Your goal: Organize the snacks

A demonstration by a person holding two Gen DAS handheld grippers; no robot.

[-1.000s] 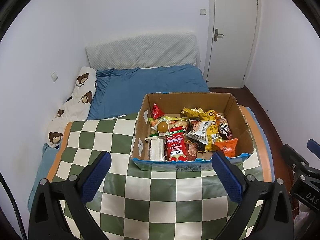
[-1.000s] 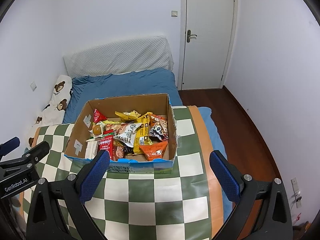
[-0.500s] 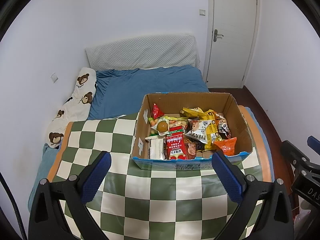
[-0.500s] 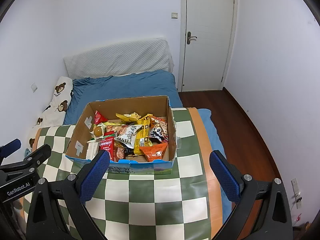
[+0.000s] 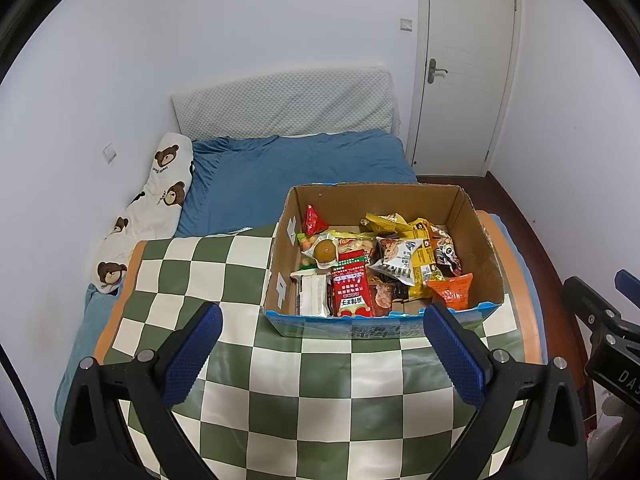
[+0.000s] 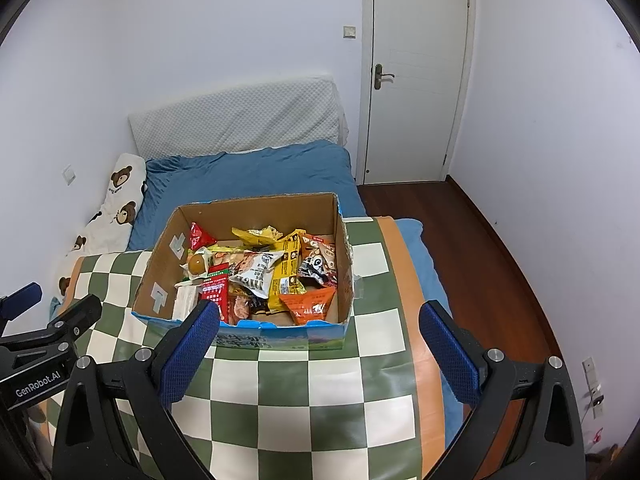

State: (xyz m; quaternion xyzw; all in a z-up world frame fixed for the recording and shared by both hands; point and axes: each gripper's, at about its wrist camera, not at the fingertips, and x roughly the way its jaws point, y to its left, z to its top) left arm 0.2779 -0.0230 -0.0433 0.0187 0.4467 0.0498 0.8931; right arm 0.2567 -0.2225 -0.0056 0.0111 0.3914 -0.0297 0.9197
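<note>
An open cardboard box (image 5: pixel 478 236) (image 6: pixel 162 254) sits on a green-and-white checkered cloth (image 5: pixel 320 392) (image 6: pixel 304 392). Inside lie several snack packets: a red packet (image 5: pixel 352 288) (image 6: pixel 216 286), an orange one (image 5: pixel 450 290) (image 6: pixel 308 306), a yellow one (image 5: pixel 420 256) (image 6: pixel 286 276), a white-grey one (image 5: pixel 396 260) (image 6: pixel 256 270). My left gripper (image 5: pixel 320 356) hangs open above the cloth, in front of the box, holding nothing. My right gripper (image 6: pixel 318 354) is open too, near the box's front edge, empty. Each gripper shows at the edge of the other's view.
Behind the cloth lies a bed with a blue sheet (image 5: pixel 296 168) (image 6: pixel 248 172), a bear-print pillow (image 5: pixel 156 196) (image 6: pixel 116 200) at the left and a white padded headboard (image 5: pixel 284 108). A shut white door (image 5: pixel 464 64) (image 6: pixel 416 68) and dark wood floor (image 6: pixel 480 240) are at the right.
Both views have shifted slightly; the box sits a touch higher in the right wrist view. Both grippers stay open and nothing in the box has moved.
</note>
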